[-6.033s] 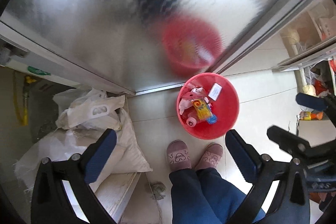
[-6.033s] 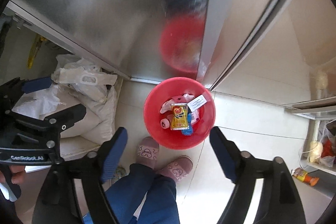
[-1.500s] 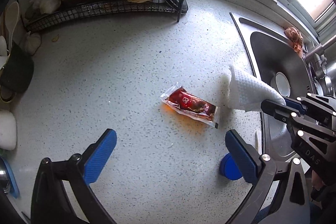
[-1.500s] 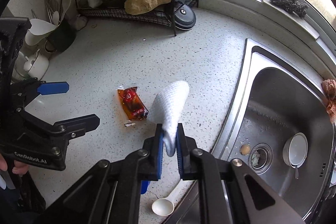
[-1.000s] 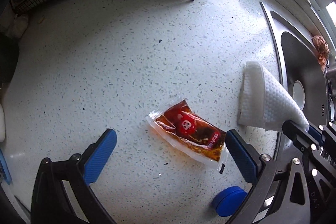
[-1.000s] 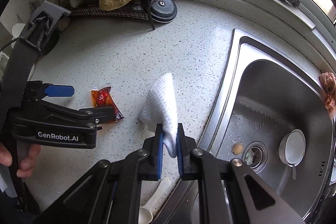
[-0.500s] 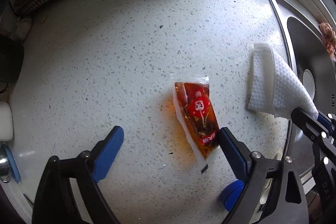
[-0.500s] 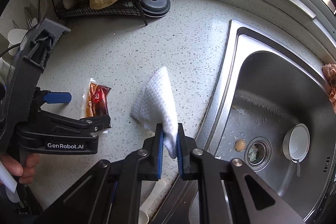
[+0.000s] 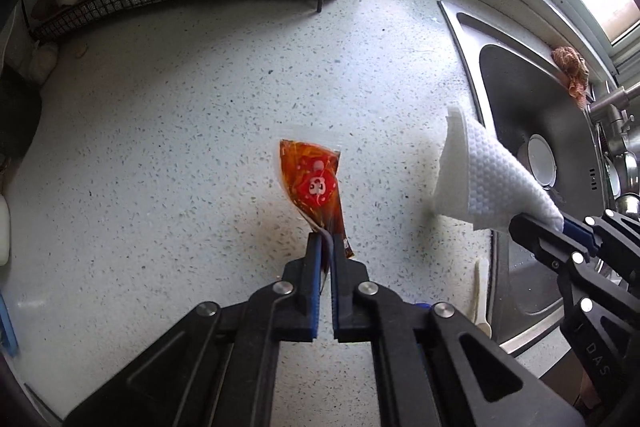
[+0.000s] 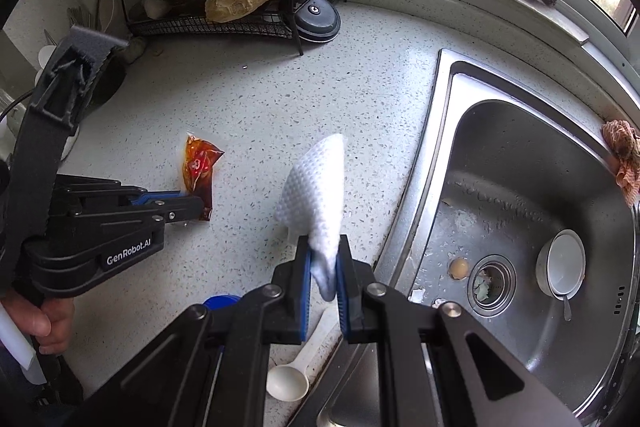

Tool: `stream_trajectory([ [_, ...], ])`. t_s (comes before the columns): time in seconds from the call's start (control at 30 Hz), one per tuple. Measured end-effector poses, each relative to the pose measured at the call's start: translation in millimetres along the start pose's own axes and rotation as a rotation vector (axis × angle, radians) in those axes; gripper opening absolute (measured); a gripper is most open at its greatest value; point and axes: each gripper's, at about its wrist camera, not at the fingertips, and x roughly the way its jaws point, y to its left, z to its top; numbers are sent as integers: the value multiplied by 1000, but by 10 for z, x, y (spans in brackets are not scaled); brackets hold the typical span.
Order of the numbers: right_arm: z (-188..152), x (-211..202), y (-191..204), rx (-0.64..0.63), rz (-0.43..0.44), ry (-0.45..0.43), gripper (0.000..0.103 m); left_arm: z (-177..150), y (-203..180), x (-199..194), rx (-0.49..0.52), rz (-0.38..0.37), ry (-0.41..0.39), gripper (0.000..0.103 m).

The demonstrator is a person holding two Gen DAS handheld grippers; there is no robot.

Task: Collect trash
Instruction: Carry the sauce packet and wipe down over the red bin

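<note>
The left hand-held gripper [image 9: 325,241], having just closed, is pinching the red sauce packet [image 9: 314,183] by its near end, its long axis dangling above the desk [image 9: 168,131], while the right hand-held gripper [image 10: 325,261] beside it is clamping a white paper towel [image 10: 316,191].

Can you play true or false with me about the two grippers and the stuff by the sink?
1. The left gripper is pinching the red sauce packet. True.
2. The right gripper is empty. False: it is shut on the white paper towel.
3. A white bowl sits inside the sink. True.
4. The white plastic spoon is in the sink. False: it lies on the counter, beside the sink's edge.
5. The sauce packet lies flat on the counter. False: it hangs from the left gripper, held by one end.
</note>
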Motion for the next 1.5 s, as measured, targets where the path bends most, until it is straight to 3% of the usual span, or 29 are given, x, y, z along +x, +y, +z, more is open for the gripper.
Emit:
stream_trajectory([
  [0.2,-117,-183,29,6,-10,-35,10,-53,-74,-326,61,-17,-68,2],
  [0.43,-304,-507,55,-5,-26,-117,9,-329,-103,-823,88,-36,-122,2],
  [0.73,-734,-883,26,0,-26,-186,9,-650,-554,-952,145,-37,-154,2],
  [1.0,-1270,-1240,-79,34,-35,-184,9,-1241,-1027,-1219,180,-35,-193,2],
  [1.27,-2043,-1597,-156,77,-44,-181,9,-2033,-1542,-1383,229,-22,-214,2],
  [1.5,-2730,-1761,-195,113,-36,-160,9,-2647,-1860,-1341,256,-22,-185,2],
])
